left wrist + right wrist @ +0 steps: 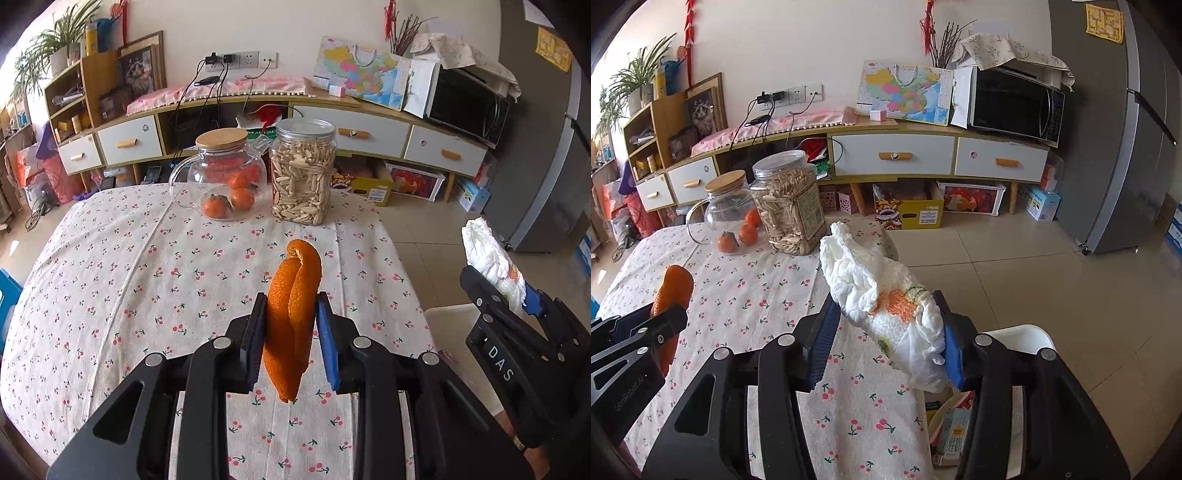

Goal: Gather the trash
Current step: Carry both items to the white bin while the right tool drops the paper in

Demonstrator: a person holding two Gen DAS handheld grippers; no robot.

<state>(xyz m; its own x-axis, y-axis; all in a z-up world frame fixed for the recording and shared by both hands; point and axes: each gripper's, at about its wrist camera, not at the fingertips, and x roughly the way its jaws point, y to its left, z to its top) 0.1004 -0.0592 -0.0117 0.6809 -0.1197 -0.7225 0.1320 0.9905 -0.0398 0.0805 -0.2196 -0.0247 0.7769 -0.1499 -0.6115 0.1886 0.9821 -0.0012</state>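
I have the bench (110,280) under both tools, its cherry-print cloth (757,295) filling the lower left of each view. Beyond it the long sideboard (258,122) runs along the wall, with the microwave (1015,103) at its 2 o'clock end and the grey fridge (1126,129) past that.

At 12 o'clock on the bench's far edge, from my left wrist view, the seed jar (301,173) stands upright with the glass pot (221,177) touching or just beside it at its 9 o'clock; the pot has a wooden lid and mandarins (236,195) inside.

My left gripper (290,332) has its jaws clamped on the orange peel (293,317), which stands up between the blue pads, lifted above the cloth. My right gripper (886,339) sits at 3 o'clock of it, off the bench's right edge, jaws clamped on a crumpled tissue (886,302) with an orange stain. Below that, at 5 o'clock in the right wrist view, I see a white bin (1023,334) rim with a carton (955,428) inside it.
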